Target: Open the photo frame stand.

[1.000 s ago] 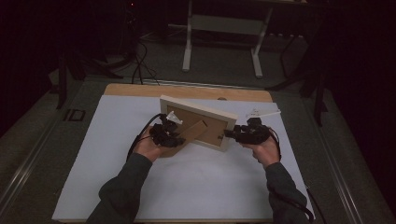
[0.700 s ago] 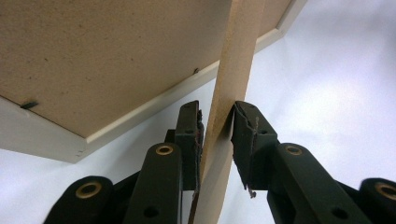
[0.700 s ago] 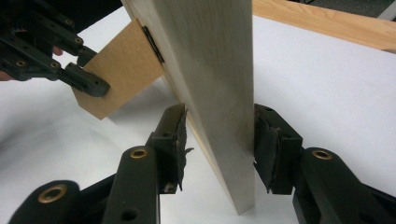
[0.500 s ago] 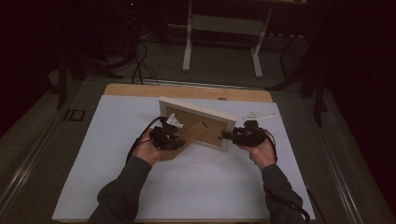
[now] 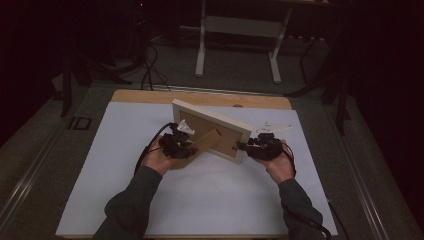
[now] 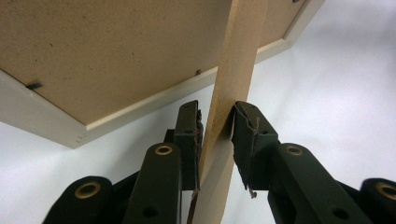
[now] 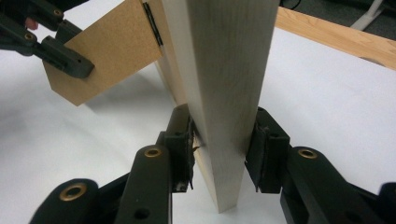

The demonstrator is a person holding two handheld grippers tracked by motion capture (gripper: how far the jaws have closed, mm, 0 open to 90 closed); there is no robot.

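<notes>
A white sheet (image 5: 200, 200) is spread over most of the table (image 5: 150, 96), whose bare wooden strip is left showing along the far edge. Beyond the table, a white metal stand (image 5: 240, 30) is seen on the dark floor, and black cables (image 5: 147, 70) are trailed beyond the table's far left corner.

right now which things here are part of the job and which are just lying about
In the job:
- picture frame, standing on edge on the white table cover
- its fold-out stand, clamped in the left tool
- right tool, its jaws just closing on the frame's end

Lying about:
- trestle stand on the floor beyond the table
- cables on the floor
</notes>
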